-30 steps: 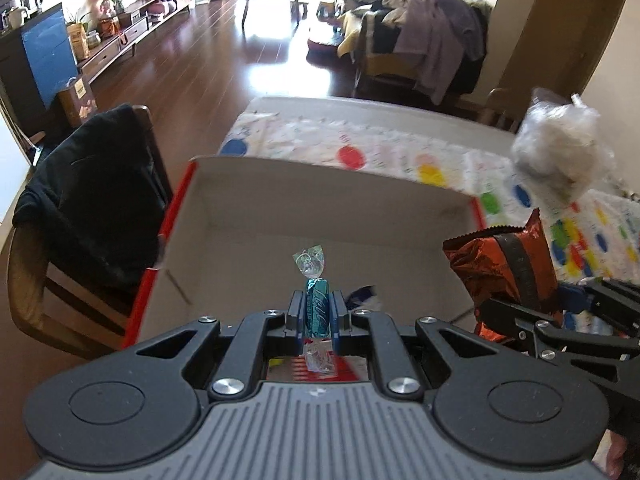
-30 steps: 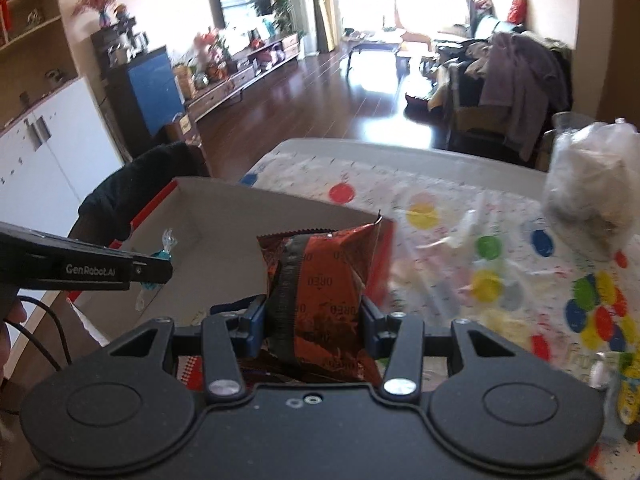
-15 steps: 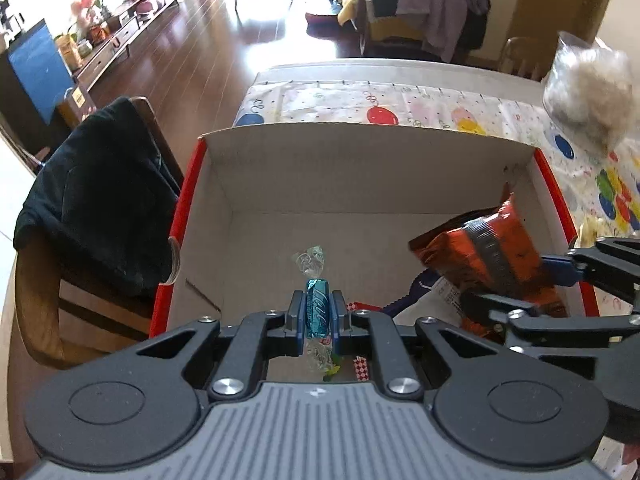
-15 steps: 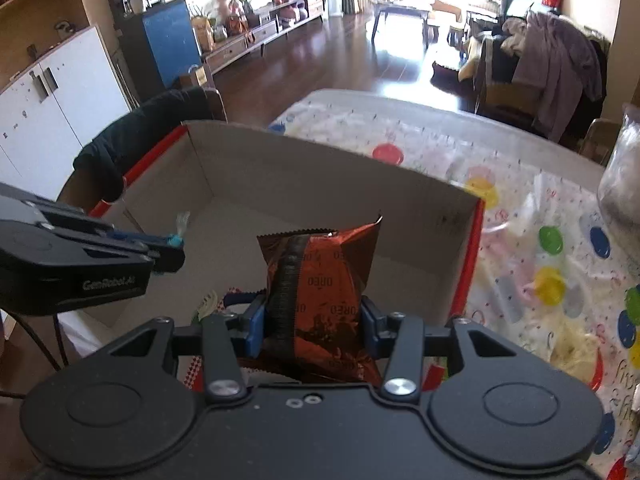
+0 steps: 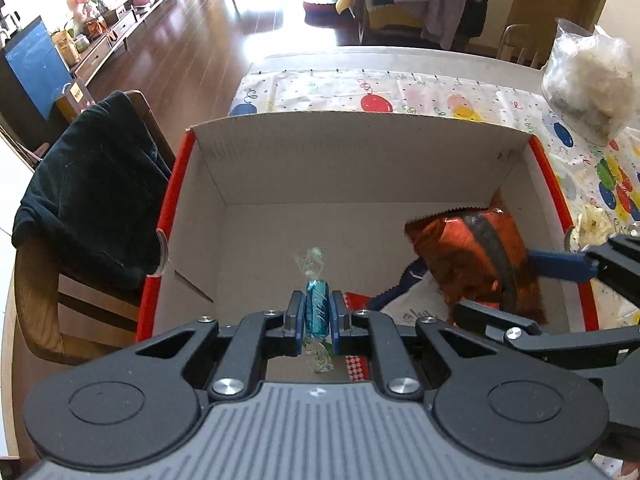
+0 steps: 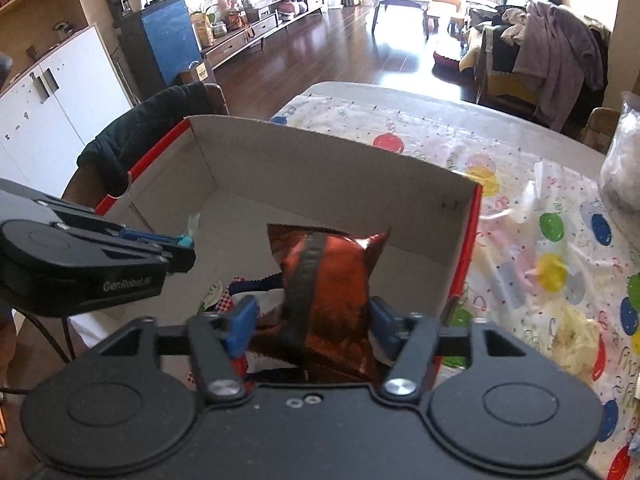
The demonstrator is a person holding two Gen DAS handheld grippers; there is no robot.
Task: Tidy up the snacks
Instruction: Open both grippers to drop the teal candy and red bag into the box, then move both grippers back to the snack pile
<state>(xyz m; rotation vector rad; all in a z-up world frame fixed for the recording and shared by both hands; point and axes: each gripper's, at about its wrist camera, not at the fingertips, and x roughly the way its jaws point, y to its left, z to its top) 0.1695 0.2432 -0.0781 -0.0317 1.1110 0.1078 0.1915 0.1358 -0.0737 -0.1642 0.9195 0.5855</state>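
While over box (image 5: 360,168) | left jaws clamp candy (image 5: 317,307) | right jaws parted beside packet (image 6: 328,280)

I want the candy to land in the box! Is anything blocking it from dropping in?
Nothing visible: the left gripper holds the blue candy over bare floor of the cardboard box. The orange snack bag sits off to the right.

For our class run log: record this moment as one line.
left gripper: shut on blue candy | right gripper: open around orange packet | both over cardboard box
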